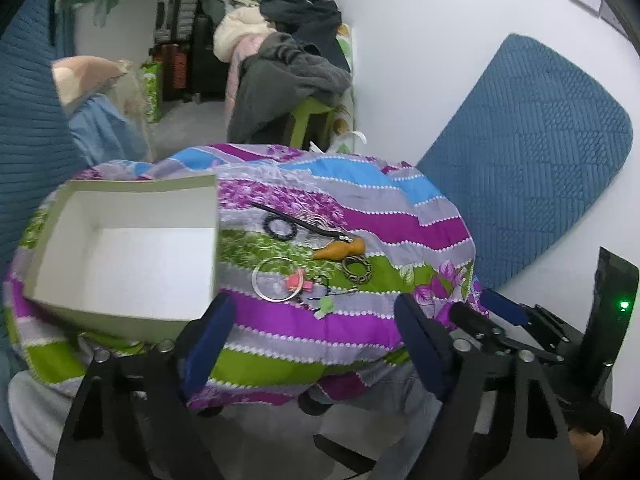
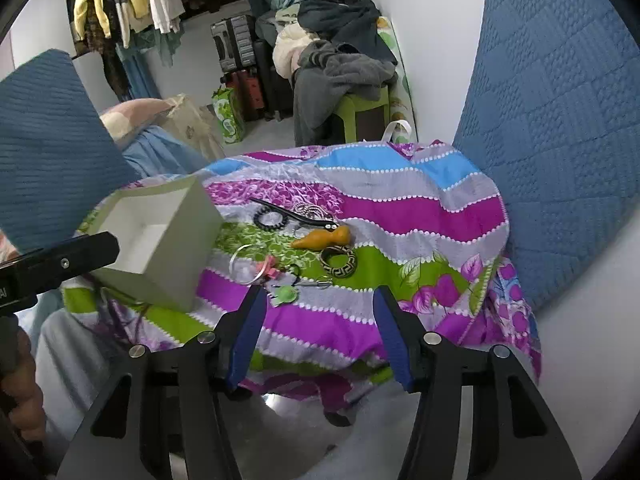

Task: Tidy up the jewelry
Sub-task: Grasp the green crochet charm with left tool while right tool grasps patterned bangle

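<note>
An open white box [image 1: 120, 256] stands empty on the left of a striped, flowered cloth [image 1: 360, 224]; it also shows in the right wrist view [image 2: 160, 240]. Jewelry lies right of it: a black coil band [image 1: 280, 227], a long black hair clip [image 1: 308, 222], an orange gourd piece [image 1: 340, 250], a patterned bangle [image 1: 356, 269], a clear bangle [image 1: 276, 280], a pink clip [image 1: 298, 282] and a green charm [image 1: 325, 306]. My left gripper [image 1: 314, 312] is open and empty before the table's near edge. My right gripper [image 2: 320, 300] is open and empty, also at the near edge.
A blue quilted cushion [image 1: 532, 152] leans on the white wall at the right. Another blue cushion [image 2: 48, 148] is at the left. A green stool [image 2: 360, 110] piled with clothes and suitcases [image 2: 240, 52] stand behind the table.
</note>
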`<action>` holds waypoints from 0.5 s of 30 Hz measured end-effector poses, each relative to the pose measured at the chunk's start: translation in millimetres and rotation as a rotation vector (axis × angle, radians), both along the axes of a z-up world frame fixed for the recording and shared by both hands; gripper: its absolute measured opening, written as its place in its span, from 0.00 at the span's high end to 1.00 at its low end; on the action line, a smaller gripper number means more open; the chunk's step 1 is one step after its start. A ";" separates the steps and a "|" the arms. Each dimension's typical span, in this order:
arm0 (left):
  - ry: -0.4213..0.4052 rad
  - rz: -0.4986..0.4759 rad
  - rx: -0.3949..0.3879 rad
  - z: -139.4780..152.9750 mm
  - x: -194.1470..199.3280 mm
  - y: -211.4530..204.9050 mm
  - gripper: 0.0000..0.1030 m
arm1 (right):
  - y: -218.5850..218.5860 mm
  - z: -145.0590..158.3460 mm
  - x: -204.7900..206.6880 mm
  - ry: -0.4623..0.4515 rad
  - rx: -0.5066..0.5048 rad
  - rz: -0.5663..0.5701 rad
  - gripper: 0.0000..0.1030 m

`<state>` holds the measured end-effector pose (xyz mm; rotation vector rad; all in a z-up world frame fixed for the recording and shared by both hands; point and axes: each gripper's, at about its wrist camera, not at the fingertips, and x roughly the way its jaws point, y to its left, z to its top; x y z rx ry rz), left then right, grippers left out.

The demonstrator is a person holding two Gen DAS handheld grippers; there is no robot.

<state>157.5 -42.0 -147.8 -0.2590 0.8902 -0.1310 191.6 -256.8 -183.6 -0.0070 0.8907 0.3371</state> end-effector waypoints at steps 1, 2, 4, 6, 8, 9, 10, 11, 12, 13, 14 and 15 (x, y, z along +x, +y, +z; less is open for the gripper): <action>0.010 -0.008 0.003 -5.7 6.2 -3.7 0.28 | -0.7 -5.8 4.9 0.010 0.006 0.001 0.49; 0.018 -0.019 0.005 -12.4 12.9 -8.6 0.29 | -1.0 -10.0 8.9 0.016 0.010 0.005 0.49; 0.030 -0.029 -0.004 -22.6 22.8 -13.7 0.35 | -1.2 -17.6 16.0 0.016 0.011 0.009 0.48; 0.049 -0.037 -0.009 -36.8 36.0 -19.4 0.39 | -1.0 -27.0 27.9 0.033 0.014 0.004 0.48; 0.065 -0.043 -0.014 -48.7 46.4 -22.3 0.42 | -1.7 -34.7 38.8 0.044 0.021 0.000 0.48; 0.072 -0.045 -0.013 -53.6 50.8 -23.2 0.44 | -1.4 -38.1 43.4 0.046 0.022 0.000 0.48; 0.085 -0.046 -0.016 -60.4 56.8 -25.0 0.47 | 0.1 -43.5 51.2 0.057 0.019 0.006 0.48; 0.100 -0.043 -0.025 -68.2 63.1 -26.0 0.49 | 1.9 -47.7 56.4 0.061 0.021 0.012 0.48; 0.113 -0.040 -0.039 -75.3 68.7 -26.3 0.51 | 3.4 -52.7 62.6 0.065 0.020 0.018 0.48; 0.121 -0.039 -0.049 -80.9 73.1 -26.6 0.53 | 4.9 -57.8 68.2 0.070 0.010 0.018 0.48; 0.128 -0.033 -0.044 -86.6 78.1 -27.6 0.54 | 5.9 -61.9 73.0 0.075 0.006 0.022 0.48; 0.138 -0.030 -0.043 -93.6 84.3 -28.7 0.56 | 6.7 -66.6 77.6 0.082 0.005 0.027 0.48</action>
